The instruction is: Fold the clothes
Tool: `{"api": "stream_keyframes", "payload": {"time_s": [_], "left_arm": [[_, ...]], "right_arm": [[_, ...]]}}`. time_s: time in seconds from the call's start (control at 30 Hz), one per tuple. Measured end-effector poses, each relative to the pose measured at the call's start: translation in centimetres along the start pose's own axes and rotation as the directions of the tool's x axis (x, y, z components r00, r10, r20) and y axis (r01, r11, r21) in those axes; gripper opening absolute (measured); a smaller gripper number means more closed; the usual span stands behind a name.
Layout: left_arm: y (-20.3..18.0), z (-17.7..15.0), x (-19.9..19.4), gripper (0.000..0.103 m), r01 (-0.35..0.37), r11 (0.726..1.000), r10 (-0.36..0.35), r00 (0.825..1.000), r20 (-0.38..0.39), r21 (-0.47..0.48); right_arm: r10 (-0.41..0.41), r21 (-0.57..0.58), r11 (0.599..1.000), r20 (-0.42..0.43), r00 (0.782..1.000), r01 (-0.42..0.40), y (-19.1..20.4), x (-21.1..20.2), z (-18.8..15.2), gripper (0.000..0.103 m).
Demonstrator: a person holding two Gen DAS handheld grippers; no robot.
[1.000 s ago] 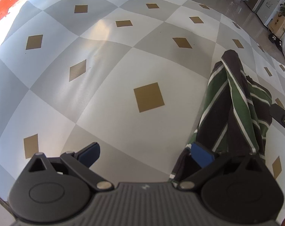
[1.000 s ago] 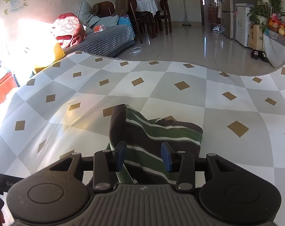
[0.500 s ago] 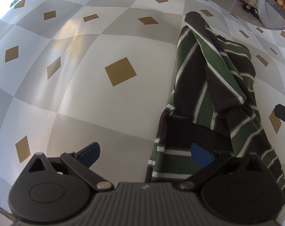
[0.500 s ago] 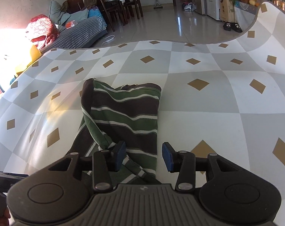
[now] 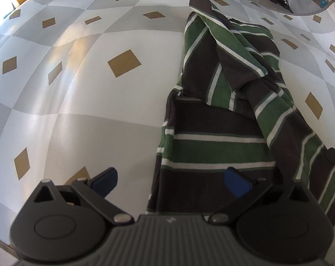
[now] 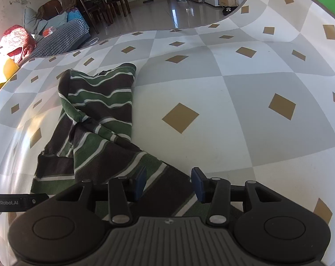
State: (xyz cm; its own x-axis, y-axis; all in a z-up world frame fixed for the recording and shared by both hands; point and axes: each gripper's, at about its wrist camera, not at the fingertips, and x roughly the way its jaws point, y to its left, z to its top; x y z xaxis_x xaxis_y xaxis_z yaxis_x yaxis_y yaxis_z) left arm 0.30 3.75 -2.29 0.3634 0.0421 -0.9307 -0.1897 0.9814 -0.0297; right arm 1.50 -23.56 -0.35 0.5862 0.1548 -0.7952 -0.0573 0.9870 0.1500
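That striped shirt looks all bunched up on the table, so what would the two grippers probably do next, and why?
Probably lower both and pinch the near hem. The striped shirt lies twisted on the checkered table, and the left gripper and right gripper hang open over its near edge, gripping nothing. Pulling that edge apart would likely flatten it for folding.

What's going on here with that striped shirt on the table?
A person holds a gripper in each hand above a striped shirt lying rumpled on a checkered table. The left gripper and right gripper are both open over the shirt's near end, and neither grips it. No neat fold shows yet.
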Motion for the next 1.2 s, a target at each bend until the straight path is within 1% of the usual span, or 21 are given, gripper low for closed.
{"api": "stream_keyframes", "payload": {"time_s": [0.2, 0.37, 0.57, 0.73, 0.83, 0.93, 1.0, 1.03, 1.13, 1.2], "left_arm": [[-0.2, -1.7, -0.4, 0.103, -0.003, 1.000, 0.003, 1.000, 0.003, 0.000], [-0.5, -3.1, -0.9, 0.103, -0.002, 1.000, 0.002, 1.000, 0.014, 0.002], [-0.7, -4.6, -1.3, 0.103, -0.020, 1.000, 0.019, 0.999, 0.026, 0.012], [-0.6, -5.5, -1.6, 0.103, -0.022, 1.000, 0.022, 0.999, 0.035, 0.006], [-0.8, -5.9, -1.8, 0.103, -0.034, 0.999, 0.033, 0.998, 0.048, 0.021], [-0.8, -6.0, -1.6, 0.103, -0.007, 1.000, 0.006, 0.999, 0.039, 0.010], [-0.9, -6.0, -1.6, 0.103, 0.001, 1.000, -0.001, 0.999, 0.042, 0.012], [-0.9, -6.1, -1.6, 0.103, 0.002, 1.000, -0.003, 0.999, 0.045, 0.016], [-1.0, -6.1, -1.6, 0.103, 0.004, 1.000, -0.005, 0.999, 0.051, 0.023], [-1.0, -6.2, -1.6, 0.103, 0.006, 1.000, -0.007, 0.998, 0.056, 0.024]], "right_arm": [[-0.073, 0.015, 0.997, 0.008, 0.997, 0.073, -1.9, -0.9, -1.7, 0.044], [-0.078, 0.054, 0.996, 0.023, 0.997, 0.077, -3.6, -1.6, -3.2, 0.044], [-0.077, 0.031, 0.997, 0.054, 0.996, 0.076, -3.9, -2.2, -4.2, 0.046], [-0.078, 0.083, 0.994, 0.075, 0.994, 0.072, -4.4, -3.1, -5.0, 0.046], [-0.113, 0.083, 0.991, 0.088, 0.990, 0.106, -4.4, -3.6, -5.5, 0.046], [-0.165, 0.085, 0.984, 0.085, 0.983, 0.158, -4.6, -3.7, -5.9, 0.046], [-0.171, 0.102, 0.981, 0.081, 0.982, 0.162, -5.0, -3.6, -6.1, 0.047], [-0.164, 0.110, 0.982, 0.082, 0.983, 0.155, -5.1, -3.6, -6.2, 0.051], [-0.142, 0.065, 0.988, 0.084, 0.986, 0.137, -4.2, -3.3, -6.4, 0.058], [-0.138, 0.016, 0.990, 0.088, 0.986, 0.137, -3.4, -3.1, -6.5, 0.058]]}}
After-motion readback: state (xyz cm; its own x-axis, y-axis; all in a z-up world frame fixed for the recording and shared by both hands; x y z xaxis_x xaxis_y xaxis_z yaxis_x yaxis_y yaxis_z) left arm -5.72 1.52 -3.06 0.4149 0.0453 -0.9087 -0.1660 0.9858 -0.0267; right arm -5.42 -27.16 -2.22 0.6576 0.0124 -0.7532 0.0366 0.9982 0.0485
